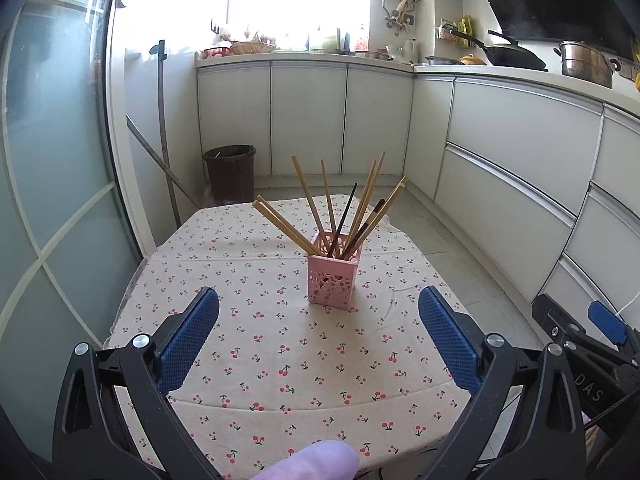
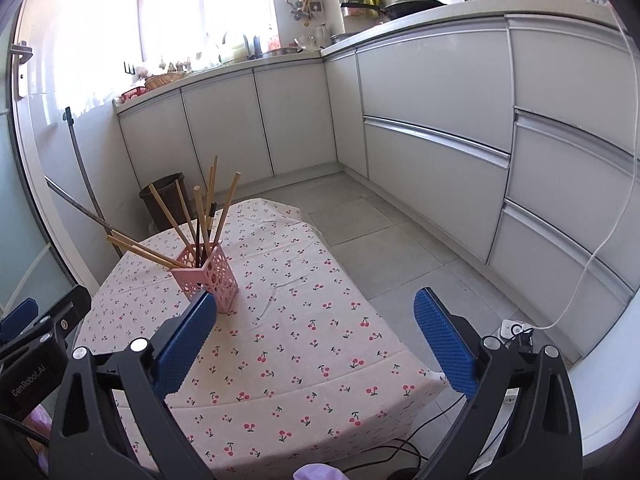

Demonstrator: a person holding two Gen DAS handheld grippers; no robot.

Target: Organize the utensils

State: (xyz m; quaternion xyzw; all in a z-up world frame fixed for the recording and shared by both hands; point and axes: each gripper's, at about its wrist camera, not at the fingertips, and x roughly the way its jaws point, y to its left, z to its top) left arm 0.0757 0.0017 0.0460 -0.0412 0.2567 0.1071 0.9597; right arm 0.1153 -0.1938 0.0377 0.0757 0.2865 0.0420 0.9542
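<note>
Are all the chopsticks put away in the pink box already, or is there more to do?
Looks done: the chopsticks all stand in the pink holder on the table, and none show lying on the cloth. In hand: nothing; the left gripper and right gripper are both open and empty. Left: maybe only straightening the chopsticks, since they fan out in every direction.

You see a pink holder (image 1: 331, 280) with cut-out lattice sides, tan and black chopsticks (image 1: 352, 208) in it, on a cream cloth (image 1: 280, 360) printed with red cherries. Both claws carry blue dimpled pads (image 1: 448, 336).
</note>
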